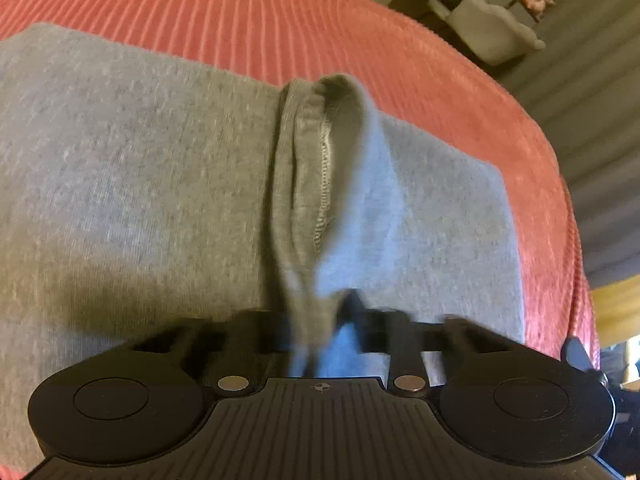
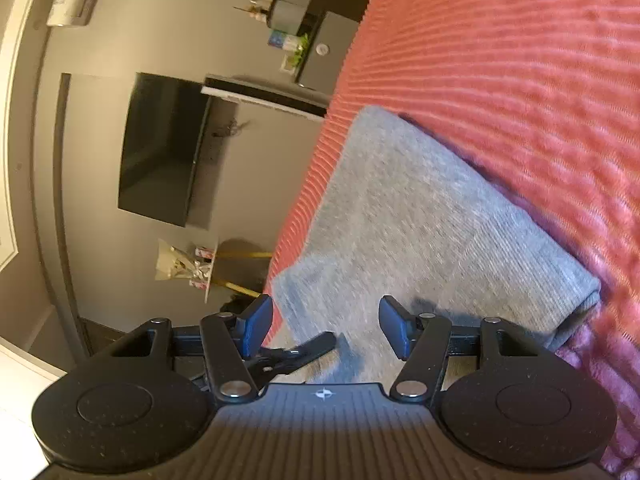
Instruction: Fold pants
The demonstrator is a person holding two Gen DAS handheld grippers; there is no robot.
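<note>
— Where are the pants (image 1: 140,184)?
— Flat on the pink bedspread (image 1: 248,16). The left claw (image 1: 316,332) pinches their hem ridge, which runs straight away from it.
— The right claw (image 2: 326,324)?
— Gaping over their near corner.

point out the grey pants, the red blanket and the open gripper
grey pants (image 1: 140,184), left wrist view, flat fabric
red blanket (image 2: 500,60), right wrist view, ribbed surface
right gripper (image 2: 326,326), right wrist view, between fingertips
</note>
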